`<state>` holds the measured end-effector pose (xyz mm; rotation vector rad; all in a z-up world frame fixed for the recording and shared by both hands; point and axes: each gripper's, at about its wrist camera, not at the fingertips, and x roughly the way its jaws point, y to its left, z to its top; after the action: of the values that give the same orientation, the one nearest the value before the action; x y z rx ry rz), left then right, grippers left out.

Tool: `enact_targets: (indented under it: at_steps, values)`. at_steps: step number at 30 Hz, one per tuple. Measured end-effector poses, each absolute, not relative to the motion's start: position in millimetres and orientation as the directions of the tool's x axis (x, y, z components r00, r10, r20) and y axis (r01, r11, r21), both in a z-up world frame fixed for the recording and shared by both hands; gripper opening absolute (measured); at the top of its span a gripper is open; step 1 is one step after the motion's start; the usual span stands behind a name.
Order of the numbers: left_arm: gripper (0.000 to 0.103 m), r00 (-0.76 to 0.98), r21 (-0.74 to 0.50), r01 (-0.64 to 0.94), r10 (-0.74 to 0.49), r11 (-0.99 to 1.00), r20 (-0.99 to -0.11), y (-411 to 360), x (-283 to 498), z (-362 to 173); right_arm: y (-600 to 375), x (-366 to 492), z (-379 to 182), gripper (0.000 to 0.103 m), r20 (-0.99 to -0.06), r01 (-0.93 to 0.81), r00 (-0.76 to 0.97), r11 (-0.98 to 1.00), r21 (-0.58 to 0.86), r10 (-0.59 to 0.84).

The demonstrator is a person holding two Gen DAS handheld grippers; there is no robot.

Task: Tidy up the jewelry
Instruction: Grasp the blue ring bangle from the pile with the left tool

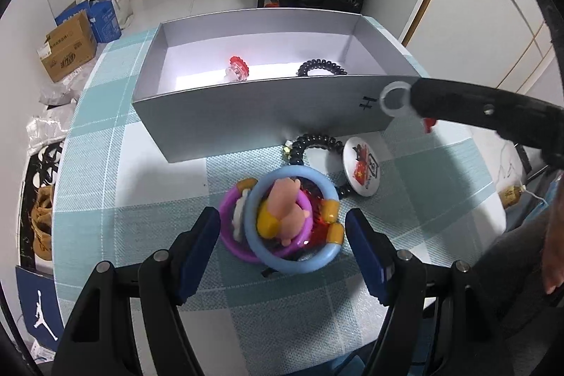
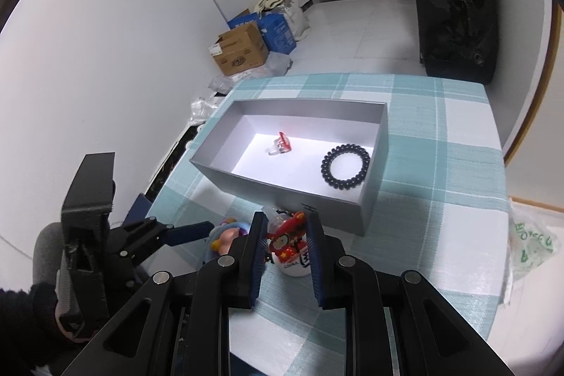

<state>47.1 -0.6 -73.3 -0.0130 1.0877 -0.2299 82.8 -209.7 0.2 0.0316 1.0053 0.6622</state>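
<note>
left hand-held gripper [image 1: 282,235] – agape, astride glossy plastic bangles [image 1: 292,228] | right hand-held gripper [image 2: 286,231] – pinching clear-banded ring [image 1: 396,101]

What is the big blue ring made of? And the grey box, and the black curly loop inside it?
The blue ring looks like smooth plastic or rubber: thick, evenly coloured, with a soft shine. The grey box seems to be matte cardboard, with thin flat walls and sharp folded corners. The black curly loop is probably glossy plastic coil, though it could be beads.
</note>
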Motion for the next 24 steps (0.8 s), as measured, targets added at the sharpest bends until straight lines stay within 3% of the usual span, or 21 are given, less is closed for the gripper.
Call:
enact_targets:
  at_steps: [4, 14, 24]
  values:
    - [0.069, 0.444, -0.138, 0.176, -0.204, 0.975, -0.873, 3, 49, -74, -212, 83, 3, 0.021, -0.762, -0.5, 0.362, 0.802, 0.327, 0.537]
    - [0.054, 0.453, -0.235, 0.161, -0.283, 0.959, -0.845, 12, 52, -69, -214, 81, 8, 0.021, -0.746, -0.502, 0.371, 0.795, 0.34, 0.553]
    - [0.053, 0.486, -0.262, 0.171, -0.312, 0.95, -0.816, 13, 48, -55, -215, 81, 10, 0.021, -0.743, -0.5, 0.374, 0.795, 0.343, 0.555]
